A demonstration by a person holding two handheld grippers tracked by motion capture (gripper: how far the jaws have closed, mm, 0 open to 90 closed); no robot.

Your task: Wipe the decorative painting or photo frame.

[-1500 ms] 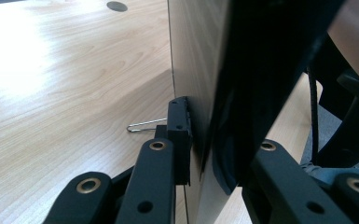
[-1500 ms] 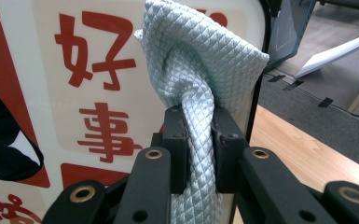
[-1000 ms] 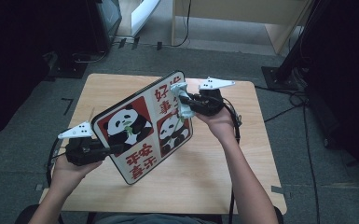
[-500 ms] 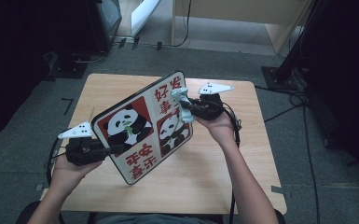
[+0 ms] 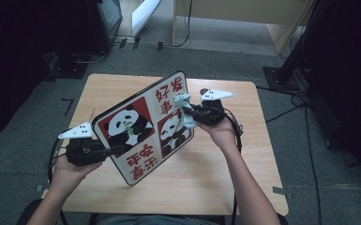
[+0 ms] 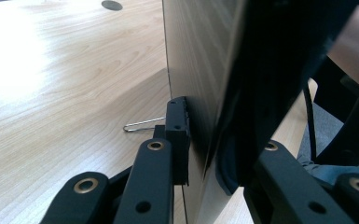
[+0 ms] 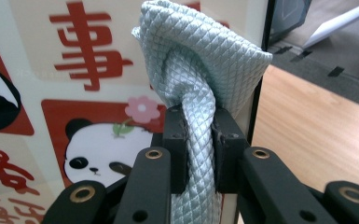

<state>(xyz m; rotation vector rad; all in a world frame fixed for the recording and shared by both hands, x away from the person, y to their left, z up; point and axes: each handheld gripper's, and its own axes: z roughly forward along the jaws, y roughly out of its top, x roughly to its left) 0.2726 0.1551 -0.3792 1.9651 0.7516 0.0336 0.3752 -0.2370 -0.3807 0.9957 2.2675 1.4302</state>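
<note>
In the middle of the high view, the left gripper (image 5: 115,150) pinches the edge of the panda board (image 5: 145,126) to hold it tilted up, so the right gripper (image 5: 186,115), squeezing a bunched cloth (image 7: 200,60), can wipe its picture side.

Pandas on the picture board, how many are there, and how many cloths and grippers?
Pandas on the red-and-white panda picture board: 2
Pale blue woven cloth: 1
Black two-jaw grippers, left gripper and right gripper: 2
Total: 5
</note>
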